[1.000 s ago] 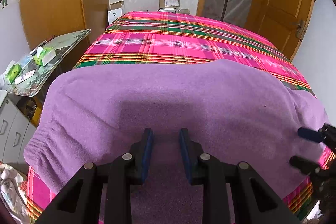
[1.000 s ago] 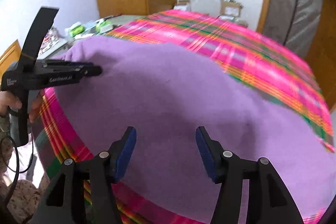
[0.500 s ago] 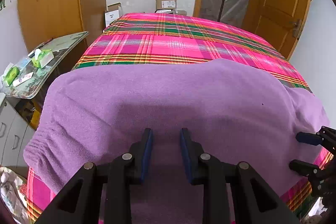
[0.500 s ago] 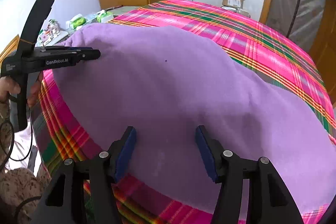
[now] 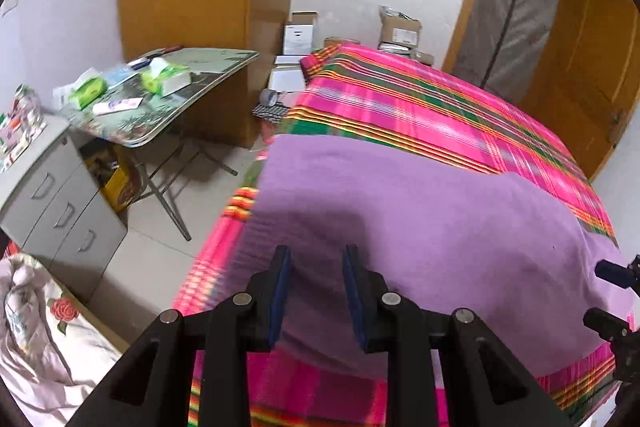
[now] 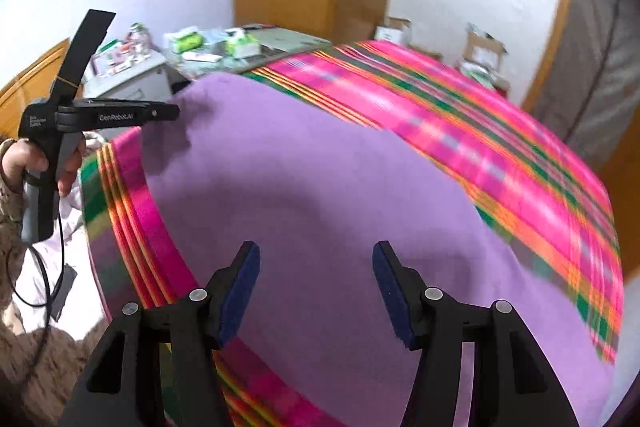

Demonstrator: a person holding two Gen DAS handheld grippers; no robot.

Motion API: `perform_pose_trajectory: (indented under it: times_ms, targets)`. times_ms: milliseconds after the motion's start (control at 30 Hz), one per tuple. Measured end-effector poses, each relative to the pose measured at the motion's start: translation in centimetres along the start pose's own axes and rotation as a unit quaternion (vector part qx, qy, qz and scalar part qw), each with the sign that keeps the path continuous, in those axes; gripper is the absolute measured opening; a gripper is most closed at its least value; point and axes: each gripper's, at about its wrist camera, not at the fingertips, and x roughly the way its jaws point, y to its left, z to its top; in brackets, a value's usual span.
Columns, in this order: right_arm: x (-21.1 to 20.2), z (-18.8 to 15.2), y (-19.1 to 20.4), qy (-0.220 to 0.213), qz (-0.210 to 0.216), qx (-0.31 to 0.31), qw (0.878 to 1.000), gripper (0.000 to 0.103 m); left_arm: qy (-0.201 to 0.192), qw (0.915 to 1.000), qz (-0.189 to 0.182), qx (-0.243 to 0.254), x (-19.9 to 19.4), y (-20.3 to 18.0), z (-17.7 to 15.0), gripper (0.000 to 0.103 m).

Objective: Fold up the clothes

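A purple fleece garment (image 5: 420,227) lies spread flat on the pink plaid bed cover (image 5: 420,107), near the bed's front edge. My left gripper (image 5: 316,287) hovers over the garment's near left part, its blue pads apart with only cloth seen beneath them. My right gripper (image 6: 316,283) stands wide open above the garment (image 6: 320,187) near the bed's front edge, with nothing between its fingers. In the right wrist view a hand holds the left gripper (image 6: 172,113) over the garment's far left corner. The right gripper's fingertips (image 5: 612,273) show at the right edge of the left wrist view.
Left of the bed stand a folding table (image 5: 208,67) with tissue packs and a grey drawer cabinet (image 5: 52,203), with tiled floor (image 5: 160,247) between. Cardboard boxes (image 5: 400,31) sit beyond the bed's far end. Floral bedding (image 5: 36,327) lies at lower left. A wooden door (image 5: 580,67) is at right.
The left gripper has swung left along the garment, so the bed's left edge, floor and table now show. The right gripper has risen slightly and rolled. Both jaws stand as before.
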Motion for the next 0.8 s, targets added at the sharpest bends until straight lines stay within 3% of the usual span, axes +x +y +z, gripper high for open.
perform_pose_trajectory:
  times_ms: [100,233,400,567,633,800]
  targets:
    - [1.5,2.3,2.1,0.009,0.031,-0.047,0.998,0.061,0.001,0.9997,0.02,-0.012,-0.2,1.5,0.1,0.027]
    - [3.4,3.8,5.4,0.052,0.053,-0.167,0.983,0.061,0.007,0.9994,0.028,-0.02,-0.3,3.2,-0.1,0.028]
    - [4.0,5.8,7.0,0.063,0.097,-0.216,0.97,0.061,0.009,0.9985,0.051,-0.019,-0.9,5.0,-0.2,0.029]
    - [3.5,7.3,7.6,0.028,0.113,-0.184,0.976,0.061,0.03,0.9976,0.056,-0.028,-1.4,6.9,-0.4,0.029]
    - [3.5,7.6,7.0,0.021,0.119,-0.142,0.982,0.061,0.03,0.997,0.068,-0.018,-1.7,7.3,-0.5,0.029]
    - [3.7,7.7,6.3,0.001,0.134,-0.032,0.99,0.061,0.025,0.9983,0.052,-0.01,-3.2,7.8,-0.9,0.029]
